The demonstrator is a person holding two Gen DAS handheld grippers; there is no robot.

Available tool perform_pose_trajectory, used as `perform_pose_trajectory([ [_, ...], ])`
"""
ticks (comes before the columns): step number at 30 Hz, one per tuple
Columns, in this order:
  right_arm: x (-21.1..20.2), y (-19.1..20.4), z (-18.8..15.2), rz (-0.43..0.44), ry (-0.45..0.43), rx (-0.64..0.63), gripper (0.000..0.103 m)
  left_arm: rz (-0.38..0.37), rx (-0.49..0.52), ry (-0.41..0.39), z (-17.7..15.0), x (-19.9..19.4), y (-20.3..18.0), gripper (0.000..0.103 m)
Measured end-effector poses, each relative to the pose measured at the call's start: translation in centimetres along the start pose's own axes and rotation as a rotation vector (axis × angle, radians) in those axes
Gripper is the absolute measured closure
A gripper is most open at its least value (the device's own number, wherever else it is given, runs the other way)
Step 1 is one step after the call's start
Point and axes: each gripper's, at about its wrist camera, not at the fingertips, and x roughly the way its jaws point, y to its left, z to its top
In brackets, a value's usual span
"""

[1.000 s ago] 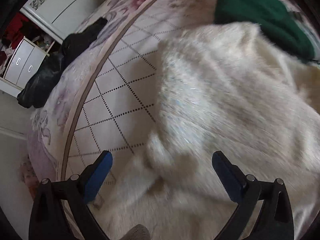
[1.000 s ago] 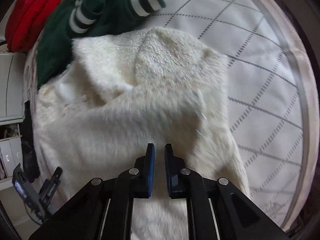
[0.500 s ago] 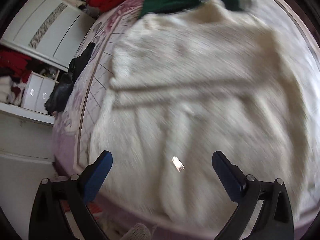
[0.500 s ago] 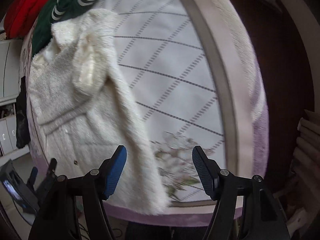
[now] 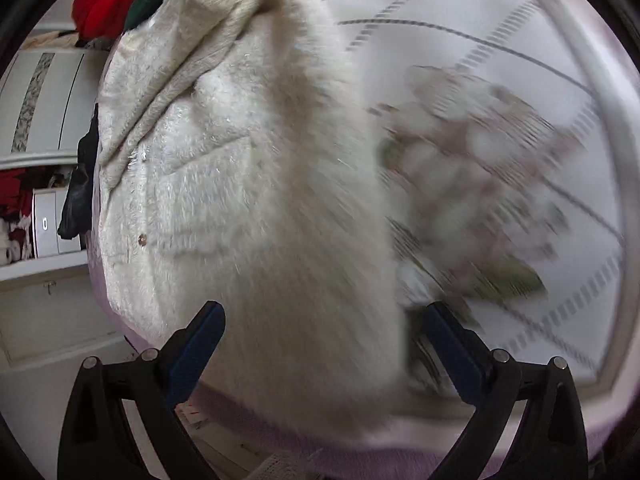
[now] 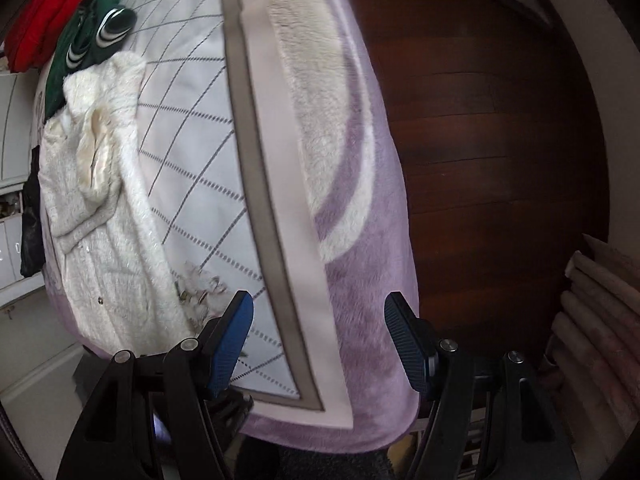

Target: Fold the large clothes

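A fluffy cream-white coat [image 5: 256, 184] lies partly folded on the bed, with its near hem reaching the bed's edge. My left gripper [image 5: 324, 320] hovers above that hem, jaws wide apart and gripping nothing. In the right wrist view the same coat [image 6: 108, 216] lies far to the left. My right gripper [image 6: 320, 312] stands open over the bed's lilac corner, away from the coat, nothing between its blue pads [image 6: 232, 336].
The bed carries a quilted white cover with a flower print [image 5: 480, 184] and a lilac plush blanket [image 6: 360, 280]. A green striped garment [image 6: 88, 36] and a red one [image 6: 44, 8] lie at the far end. White drawers [image 5: 44, 224] stand left; dark wood floor [image 6: 500, 160] lies right.
My right gripper opened, let go of the coat and swung right to the bed's corner. The left gripper swept along the coat to its near hem, still open.
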Motion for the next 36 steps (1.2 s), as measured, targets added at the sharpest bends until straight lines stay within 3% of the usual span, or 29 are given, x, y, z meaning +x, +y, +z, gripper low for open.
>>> perform_pose_trajectory([
  [1,0.2,-0.1,0.3,0.016,-0.019,-0.015,0.033,0.023,-0.027,-0.007,0.6,0.4,1.1,0.003],
  [3,0.7,0.0,1.6,0.069,-0.095,-0.073,0.033,0.074,-0.081,-0.011,1.8,1.0,3.5,0.026],
  [4,1.1,0.1,2.1,0.091,-0.109,-0.085,0.033,0.076,-0.102,-0.012,2.2,1.4,4.6,0.048],
  [5,1.6,0.2,2.7,0.134,-0.116,-0.092,0.033,0.057,-0.123,-0.012,2.5,1.7,5.7,0.061],
  [8,3.5,1.7,5.6,0.341,-0.11,-0.066,0.032,0.01,-0.151,-0.043,2.7,1.6,8.0,0.082],
  [10,4.6,3.5,7.1,0.468,-0.094,-0.06,0.016,0.015,-0.159,-0.069,2.4,0.6,8.7,0.086],
  [13,6.0,8.2,10.0,0.606,-0.101,-0.105,0.008,0.027,-0.174,-0.098,2.2,-0.9,10.1,0.087],
  [16,8.1,12.9,12.2,0.655,-0.036,-0.142,0.005,0.008,-0.189,-0.101,2.2,-1.8,11.8,0.087],
  [18,9.6,15.6,13.3,0.643,0.009,-0.167,0.005,-0.013,-0.193,-0.107,2.4,-2.1,13.0,0.087],
  [21,11.0,18.8,14.6,0.666,0.055,-0.142,0.005,-0.046,-0.198,-0.119,2.5,-2.3,14.1,0.087],
  [23,11.0,20.8,14.8,0.63,0.028,-0.111,0.022,-0.081,-0.204,-0.117,2.6,-2.1,15.1,0.087],
  [24,10.9,21.6,14.7,0.587,0.03,-0.105,0.052,-0.103,-0.211,-0.113,2.7,-1.7,15.8,0.087],
  [25,10.8,22.1,14.5,0.566,0.026,-0.091,0.073,-0.126,-0.219,-0.11,2.7,-1.7,16.3,0.087],
  [31,4.0,26.3,11.0,0.533,-0.042,-0.062,0.08,-0.305,-0.291,-0.128,1.0,-1.7,22.9,0.088],
  [36,-1.2,35.2,8.2,0.426,-0.084,-0.093,0.081,-0.461,-0.366,-0.141,-1.4,-1.1,31.3,0.087],
])
